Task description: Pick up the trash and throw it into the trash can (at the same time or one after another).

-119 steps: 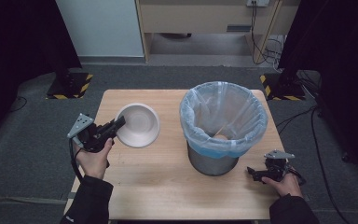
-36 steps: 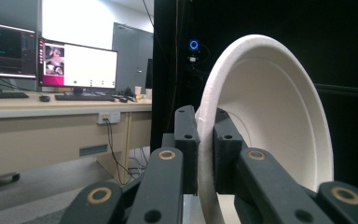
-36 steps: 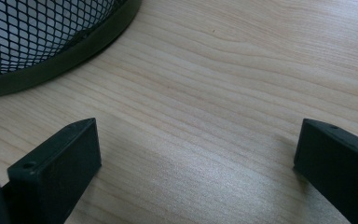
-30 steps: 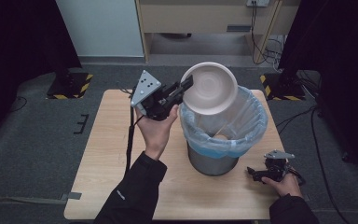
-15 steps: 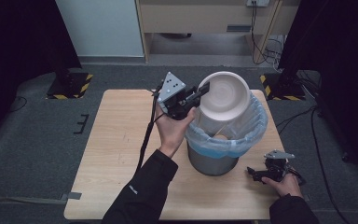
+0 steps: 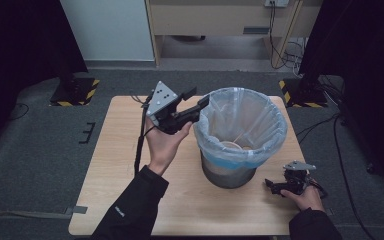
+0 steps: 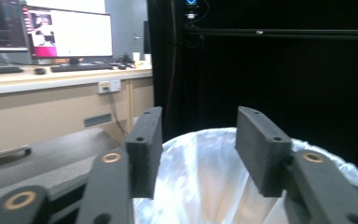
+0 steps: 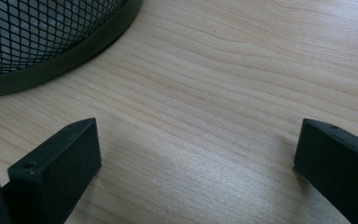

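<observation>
Right gripper [image 6: 271, 185] rests low on the light wooden table [image 6: 110, 195] near the front right edge, fingers [image 8: 56, 163] wide apart with nothing between them, just beside the base of the black wire-mesh waste bin [image 6: 228, 172]. Left gripper [image 6: 198, 98] is held up at the bin's left rim, over the pale blue-white plastic liner [image 6: 240, 125]; its fingers [image 7: 144, 144] have just been opening and stand apart with nothing between them, only liner showing past them in the left gripper view. The white round bowl [image 6: 228, 146] looks to lie down inside the bin, though just a pale curved patch is visible. To do the release well: keep the fingers spread, lift up clear of the rim, avoid snagging the liner. Hard to tell: whether the bowl sits upright or tilted, what else lies beside it in the bin, and how the liner is tucked at the far rim. Far desk monitors [image 7: 65, 32] are blurred.
</observation>
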`<state>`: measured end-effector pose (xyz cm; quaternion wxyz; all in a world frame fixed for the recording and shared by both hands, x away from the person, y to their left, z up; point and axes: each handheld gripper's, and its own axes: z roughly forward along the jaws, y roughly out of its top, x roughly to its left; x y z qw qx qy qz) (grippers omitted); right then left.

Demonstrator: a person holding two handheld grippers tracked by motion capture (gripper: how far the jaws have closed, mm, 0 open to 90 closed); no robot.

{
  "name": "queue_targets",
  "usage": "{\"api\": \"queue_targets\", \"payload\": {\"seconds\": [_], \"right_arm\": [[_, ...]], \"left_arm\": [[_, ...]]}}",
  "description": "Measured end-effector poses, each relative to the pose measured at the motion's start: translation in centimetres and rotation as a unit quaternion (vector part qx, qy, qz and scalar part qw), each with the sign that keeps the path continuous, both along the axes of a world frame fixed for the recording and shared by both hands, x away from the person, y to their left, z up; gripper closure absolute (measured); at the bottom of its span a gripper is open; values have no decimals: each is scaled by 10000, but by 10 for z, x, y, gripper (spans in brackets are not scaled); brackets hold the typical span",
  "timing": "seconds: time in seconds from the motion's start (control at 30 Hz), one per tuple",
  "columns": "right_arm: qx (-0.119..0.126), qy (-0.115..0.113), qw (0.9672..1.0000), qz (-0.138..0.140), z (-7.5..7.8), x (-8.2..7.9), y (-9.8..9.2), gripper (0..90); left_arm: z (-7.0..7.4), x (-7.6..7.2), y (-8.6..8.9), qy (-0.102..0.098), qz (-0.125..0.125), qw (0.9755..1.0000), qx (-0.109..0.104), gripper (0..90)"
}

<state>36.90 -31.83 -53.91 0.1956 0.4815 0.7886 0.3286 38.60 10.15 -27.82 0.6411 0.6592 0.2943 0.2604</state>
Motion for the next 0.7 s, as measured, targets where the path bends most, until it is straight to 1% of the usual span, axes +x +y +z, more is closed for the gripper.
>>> {"api": "queue_targets", "payload": {"seconds": [0.1,0.2,0.3,0.33,0.4,0.47,0.5,0.53,0.57,0.6,0.67,0.7], "right_arm": [[1,3,10000,-2,0,0,0,8],[4,6,10000,0,0,0,0,8],[6,10,10000,-3,0,-1,0,8],[6,10,10000,-3,0,-1,0,8],[6,10,10000,-3,0,-1,0,8],[7,10,10000,-3,0,-1,0,8],[6,9,10000,-3,0,-1,0,8],[5,8,10000,-3,0,-1,0,8],[5,9,10000,-3,0,-1,0,8],[6,11,10000,-5,0,-1,0,8],[-5,-2,10000,12,0,-1,0,8],[-7,-2,10000,13,0,-1,0,8]], "left_arm": [[-8,-6,16,114,128,9998,106,422],[-22,-11,30,241,230,9992,218,379],[-44,-14,45,508,363,9974,355,350],[-49,-15,48,563,390,9969,377,341],[-65,-17,57,769,453,9948,485,326],[-78,-19,63,940,475,9925,616,314],[-87,-21,66,1069,500,9906,693,306],[-93,-22,69,1147,497,9893,748,296],[-103,-24,73,1273,508,9872,811,289],[-110,-25,75,1359,514,9857,848,277],[-129,-28,83,1630,552,9801,986,266],[-136,-29,85,1738,566,9775,1051,261]]}}
